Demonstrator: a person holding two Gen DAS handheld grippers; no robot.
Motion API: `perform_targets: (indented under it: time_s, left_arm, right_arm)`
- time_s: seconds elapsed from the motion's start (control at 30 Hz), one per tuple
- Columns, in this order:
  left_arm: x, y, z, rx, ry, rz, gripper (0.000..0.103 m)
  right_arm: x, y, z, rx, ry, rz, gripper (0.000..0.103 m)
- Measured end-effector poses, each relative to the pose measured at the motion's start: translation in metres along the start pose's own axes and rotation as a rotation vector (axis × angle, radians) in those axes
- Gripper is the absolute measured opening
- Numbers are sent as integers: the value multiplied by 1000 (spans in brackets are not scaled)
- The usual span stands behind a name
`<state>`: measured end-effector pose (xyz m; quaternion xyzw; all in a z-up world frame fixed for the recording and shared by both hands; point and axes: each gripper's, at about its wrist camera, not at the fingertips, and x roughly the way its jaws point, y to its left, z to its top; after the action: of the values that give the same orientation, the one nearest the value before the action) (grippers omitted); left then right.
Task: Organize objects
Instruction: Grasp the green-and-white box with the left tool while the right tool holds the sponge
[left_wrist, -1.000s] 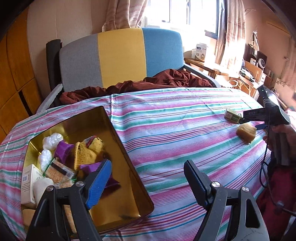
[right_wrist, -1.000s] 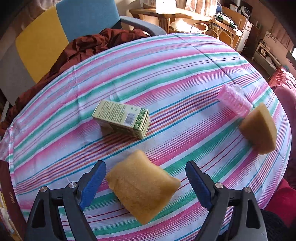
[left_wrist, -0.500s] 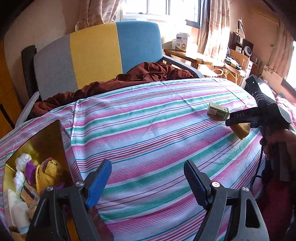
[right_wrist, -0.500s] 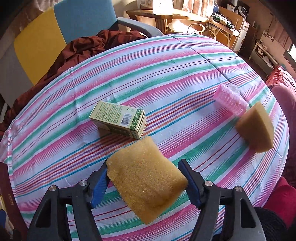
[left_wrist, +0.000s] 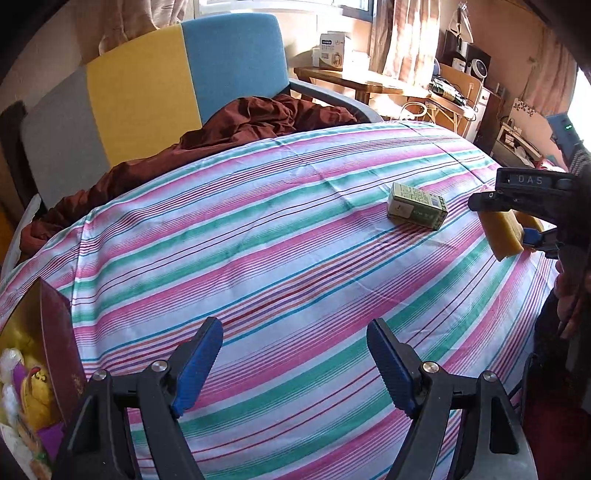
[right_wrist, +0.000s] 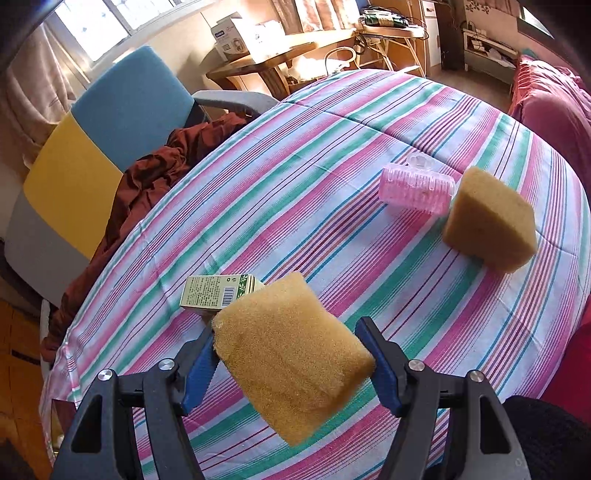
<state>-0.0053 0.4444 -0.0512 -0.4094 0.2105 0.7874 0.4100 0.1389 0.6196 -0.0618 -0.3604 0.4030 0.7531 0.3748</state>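
**Yellow sponge lifted, on its way to the tin**

Yellow foam fills the near view: the right gripper (right_wrist: 291, 363) has its jaws clenched on the sponge (right_wrist: 291, 362), blue pads pressing into both short sides, and the block hangs tilted, clear of the striped cloth (right_wrist: 332, 184) that covers the worktop. Just behind it lies the green carton (right_wrist: 216, 295), flat on the cloth. Farther off, a second sponge (right_wrist: 489, 218) sits touching a pink hair roller (right_wrist: 415, 192) near the far right edge.

The left gripper (left_wrist: 295, 362) hovers over bare cloth, jaws released and holding nothing. At its lower left stands the gold tin (left_wrist: 55, 332), already partly filled with wrapped snacks and small packets; only one corner shows. Beyond the worktop stand a blue-yellow-grey chair (left_wrist: 155, 81) and a rumpled maroon cloth (left_wrist: 240, 125).

The step in hand appears to be carrying the sponge across to the tin. Foam gives under pressure, so the squeeze should stay firm but not crushing, and the tilt wants watching, since a skewed block could twist free. The carry should clear the carton, and the left gripper had best keep out of the path.
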Motion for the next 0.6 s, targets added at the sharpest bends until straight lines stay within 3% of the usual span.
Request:
perform_targets:
  time_s: [0.27,0.47,0.6]
  left_arm:
    - [27,-26,34,12,29,-44,81]
    - [50,-39,58,-88,104,-180,71]
    - [64,-52,79,-150,110,-224,72]
  right_arm:
    - [-9,-16,5,85,-51,51,73]
    - [-14,-32,8,179,-82,104,73]
    - [-16,-39,8,209,-89,124,73]
